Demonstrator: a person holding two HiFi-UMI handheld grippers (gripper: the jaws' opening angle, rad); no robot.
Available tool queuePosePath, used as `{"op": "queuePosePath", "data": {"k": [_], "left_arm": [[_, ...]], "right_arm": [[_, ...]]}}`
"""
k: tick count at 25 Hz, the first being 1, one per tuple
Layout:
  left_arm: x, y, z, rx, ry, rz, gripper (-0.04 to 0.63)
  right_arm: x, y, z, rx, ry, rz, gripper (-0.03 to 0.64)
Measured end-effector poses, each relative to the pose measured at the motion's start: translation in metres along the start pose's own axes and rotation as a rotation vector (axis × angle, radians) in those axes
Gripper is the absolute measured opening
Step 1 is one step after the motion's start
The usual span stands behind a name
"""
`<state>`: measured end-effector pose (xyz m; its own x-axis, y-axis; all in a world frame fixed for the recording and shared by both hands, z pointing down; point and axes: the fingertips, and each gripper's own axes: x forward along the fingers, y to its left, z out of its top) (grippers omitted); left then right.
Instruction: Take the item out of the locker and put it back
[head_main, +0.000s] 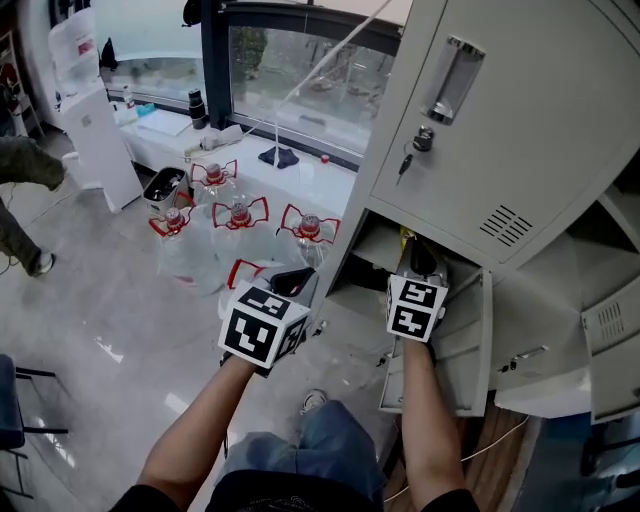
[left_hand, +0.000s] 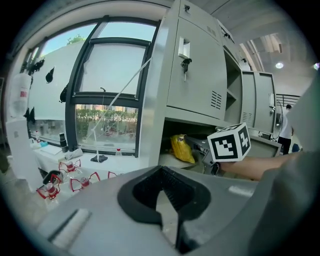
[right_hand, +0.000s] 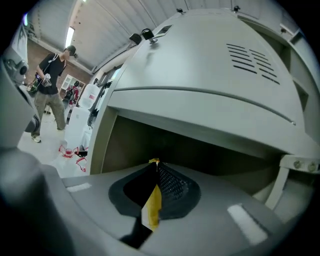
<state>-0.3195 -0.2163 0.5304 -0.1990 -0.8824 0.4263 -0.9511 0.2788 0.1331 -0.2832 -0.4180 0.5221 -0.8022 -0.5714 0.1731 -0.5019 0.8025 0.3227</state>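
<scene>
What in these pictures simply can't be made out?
- Yellow bag: right gripper view shows only a sliver between the right tongs; contents unclear.
- Locker compartment: back wall in shadow, right gripper view.
- Key on the upper door: too small to read, head view.

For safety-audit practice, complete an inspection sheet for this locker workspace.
Surface: glossy grey floor.
Job's things: crinkled yellow plastic packet at the open lower compartment of the grey metal locker.
Clutter: clear plastic water jugs with red handles, on the floor.
Grippers: right gripper shut on the packet; left gripper shut, empty.
Cables: thin white cord by the locker's base.
Surroundings: large window; a person standing.
</scene>
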Motion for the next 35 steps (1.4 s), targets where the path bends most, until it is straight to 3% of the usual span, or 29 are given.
{"op": "queuePosePath", "data": {"k": [4, 12, 29, 35], "left_arm": [[0.012, 0.006, -0.001, -0.002, -0.003, 0.012, 0.000], [0.019, 0.011, -0.003, -0.009, -0.002, 0.025, 0.002], [0.014, 0.028, -0.020, -0.017, 0.038, 0.079, 0.000], [0.011, 0.031, -0.022, -0.024, 0.041, 0.091, 0.000]], "right_arm": [[0.016, 0.016, -0.006, -0.037, -0.004, 0.038, 0.029], [0.043, 0.036, -0.036, 0.018, 0.025, 0.146, 0.031], [0.076, 0.058, -0.085, 0.095, 0.207, 0.209, 0.048], [0.076, 0.063, -0.089, 0.109, 0.227, 0.221, 0.051]]}}
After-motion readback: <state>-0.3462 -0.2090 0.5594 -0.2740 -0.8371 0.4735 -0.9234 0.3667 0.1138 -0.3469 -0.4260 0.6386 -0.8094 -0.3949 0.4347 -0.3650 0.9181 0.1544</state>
